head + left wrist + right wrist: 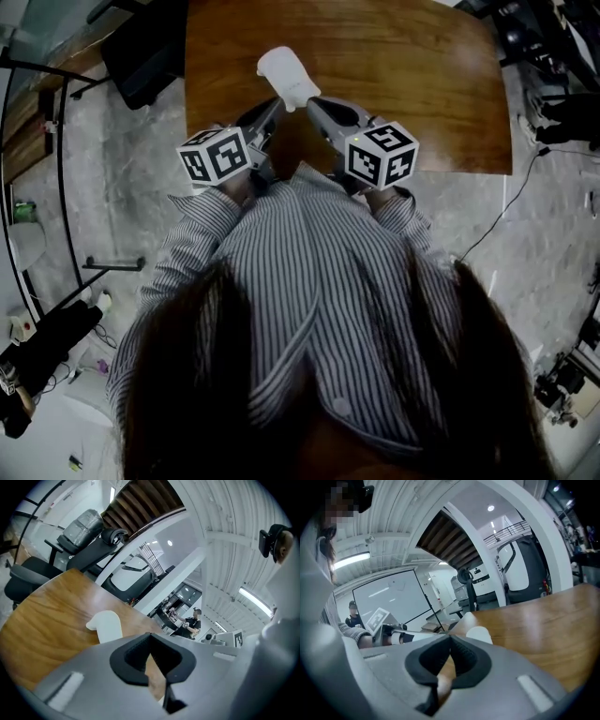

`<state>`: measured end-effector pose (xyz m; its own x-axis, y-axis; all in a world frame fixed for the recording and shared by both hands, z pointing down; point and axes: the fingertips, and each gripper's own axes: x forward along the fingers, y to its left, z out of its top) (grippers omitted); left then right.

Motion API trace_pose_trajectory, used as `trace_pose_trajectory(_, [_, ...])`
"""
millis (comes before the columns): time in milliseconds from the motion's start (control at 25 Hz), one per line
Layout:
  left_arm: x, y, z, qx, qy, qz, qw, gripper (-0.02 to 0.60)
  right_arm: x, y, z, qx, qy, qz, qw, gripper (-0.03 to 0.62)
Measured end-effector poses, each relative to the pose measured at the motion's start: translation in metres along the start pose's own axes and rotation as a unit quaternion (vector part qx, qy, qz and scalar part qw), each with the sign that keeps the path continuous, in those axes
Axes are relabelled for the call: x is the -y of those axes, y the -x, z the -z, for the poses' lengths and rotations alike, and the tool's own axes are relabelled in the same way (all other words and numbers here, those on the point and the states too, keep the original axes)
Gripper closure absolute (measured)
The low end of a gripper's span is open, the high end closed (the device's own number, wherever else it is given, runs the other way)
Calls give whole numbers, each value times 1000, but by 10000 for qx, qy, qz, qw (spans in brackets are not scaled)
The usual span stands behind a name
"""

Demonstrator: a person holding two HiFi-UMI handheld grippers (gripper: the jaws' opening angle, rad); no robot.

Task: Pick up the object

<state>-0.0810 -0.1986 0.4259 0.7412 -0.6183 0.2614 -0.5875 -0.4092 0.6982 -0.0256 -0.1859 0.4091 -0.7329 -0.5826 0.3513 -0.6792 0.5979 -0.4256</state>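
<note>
**A:** Left tool (150, 635) first: how does it stand?

**B:** Its jaws are pressed together with nothing between them. The right tool (450, 638) is the same, with its tips meeting and nothing in them.

**A:** And the object (289, 75)?

**B:** It lies flat on the bench (422, 84), near the person's edge and just past both tips. From the head view the two tools point at its near end from either side, very close to each other. I can't tell whether either tip touches it.

**A:** So how far along would you say the task is?

**B:** It's early, I'd say. The approach looks done, because both tools are right at the object. The grasp isn't made, though, and nothing is lifted, since the object rests wholly on the wood.

**A:** What's left?

**B:** As I see it, one tool has to open, go around the object, close on it and raise it. With the jaws closed as they are, neither tool can take it.

**A:** Are there any containers to think about?

**B:** None that I can see. The bench carries only the object, with no box, tray or bowl on it, so nothing shows where it might be set down.
</note>
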Motion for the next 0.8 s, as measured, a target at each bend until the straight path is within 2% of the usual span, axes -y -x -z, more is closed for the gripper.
trace_pose_trajectory(240, [-25,-17,2,-223,358,-66,9991,581,18,-17,-2,-101,-244,1,9997,592])
trace_pose_trajectory(360, [-33,-20,3,-203,586,-45,9981,580,22,-24,2,-166,-474,-156,9986,592])
trace_pose_trajectory(600, [-54,-13,5,-78,893,-363,9953,580,17,-30,13,-377,-708,-398,9960,592])
trace_pose_trajectory(800, [-66,-31,5,-263,952,-661,9929,580,35,-26,9,-452,-1020,-378,9930,592])
